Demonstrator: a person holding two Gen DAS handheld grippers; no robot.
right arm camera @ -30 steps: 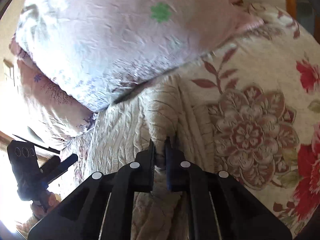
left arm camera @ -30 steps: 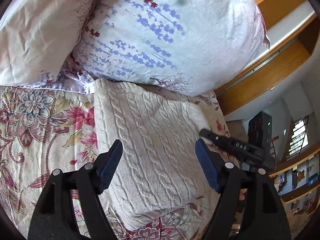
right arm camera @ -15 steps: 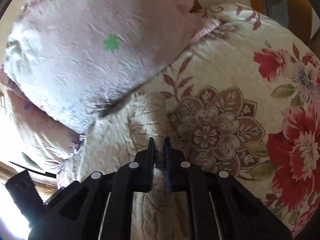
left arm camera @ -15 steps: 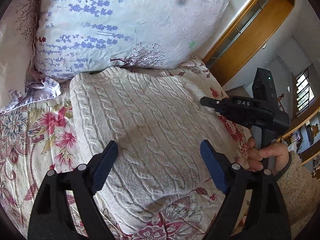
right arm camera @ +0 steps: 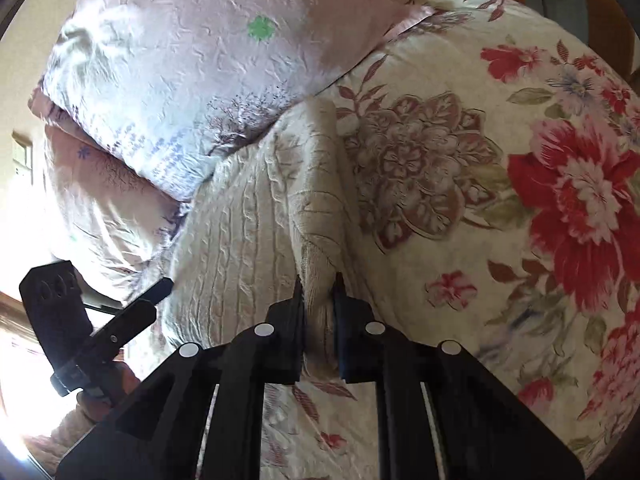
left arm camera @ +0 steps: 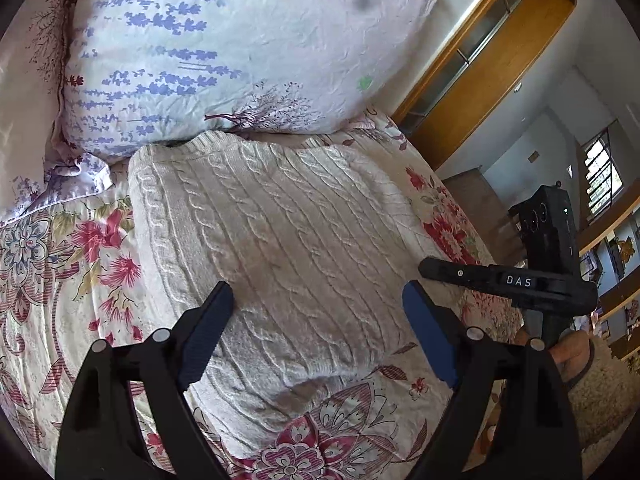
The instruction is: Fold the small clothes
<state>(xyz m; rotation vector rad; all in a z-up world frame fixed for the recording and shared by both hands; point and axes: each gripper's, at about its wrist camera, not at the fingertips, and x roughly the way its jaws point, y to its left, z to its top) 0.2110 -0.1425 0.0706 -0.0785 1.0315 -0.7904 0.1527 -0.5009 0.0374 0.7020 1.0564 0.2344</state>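
Sweater [left arm camera: 280,248] folded on bedspread [left arm camera: 60,280] — right gripper [right arm camera: 318,292] pinching bedspread.

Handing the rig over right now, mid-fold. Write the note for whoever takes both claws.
Left claw: open, its jaws have just been opening; it hovers over the sweater, pads clear of the knit.
Right claw: shut on a fabric ridge at the sweater's right edge. The ridge shows leaf print, so it may be bedspread, not knit.
Things: the cream cable-knit sweater lies on the floral bedspread, its far end against the pillow.
Done: the sweater looks folded into a compact block.
Left: probably check what the right claw pinches, release it, then tidy the edges.
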